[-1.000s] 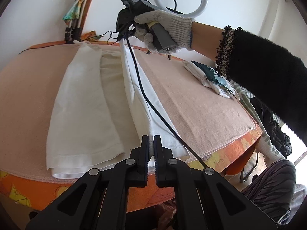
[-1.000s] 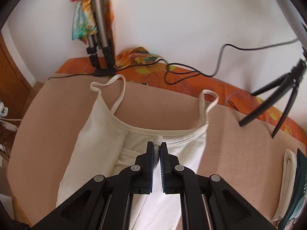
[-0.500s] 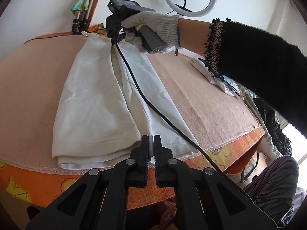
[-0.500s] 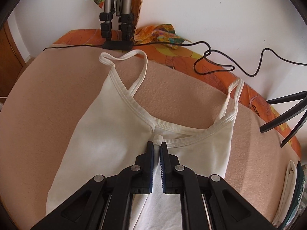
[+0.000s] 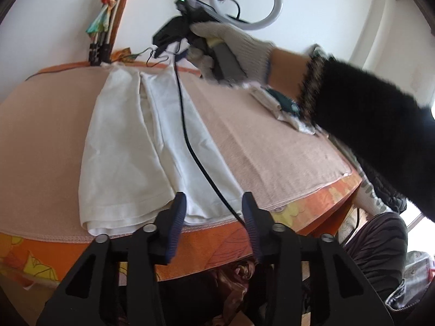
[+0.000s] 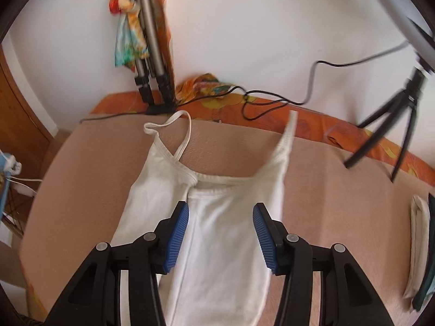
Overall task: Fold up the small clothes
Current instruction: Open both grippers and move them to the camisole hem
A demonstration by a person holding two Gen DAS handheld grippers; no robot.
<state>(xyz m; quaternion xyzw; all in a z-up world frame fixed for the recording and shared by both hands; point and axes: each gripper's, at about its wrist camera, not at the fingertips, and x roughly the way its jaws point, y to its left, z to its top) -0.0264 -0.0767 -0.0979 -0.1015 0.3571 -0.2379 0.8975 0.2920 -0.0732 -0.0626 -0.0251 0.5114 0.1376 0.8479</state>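
A white strappy top (image 5: 141, 146) lies flat on the peach blanket (image 5: 258, 141), both long sides folded in toward the middle. My left gripper (image 5: 213, 202) is open and empty, just above the top's hem at the near table edge. My right gripper (image 6: 220, 213) is open and empty, above the folded top just below its neckline (image 6: 214, 179). The two straps (image 6: 174, 125) point toward the wall. In the left wrist view the right gripper's body (image 5: 187, 19) is held by a gloved hand above the far end of the top, its black cable (image 5: 190, 141) trailing over the cloth.
A folded stack of clothes (image 5: 282, 106) lies on the blanket at the right, also in the right wrist view (image 6: 418, 244). A tripod (image 6: 152, 62) and a ring-light stand (image 6: 394, 125) stand at the wall with loose cables (image 6: 266, 103). The orange tablecloth edge (image 5: 299, 212) is in front.
Both grippers have opened and let go of the top. Its right side now lies folded over the middle. The right gripper has lifted slightly away from the neckline.
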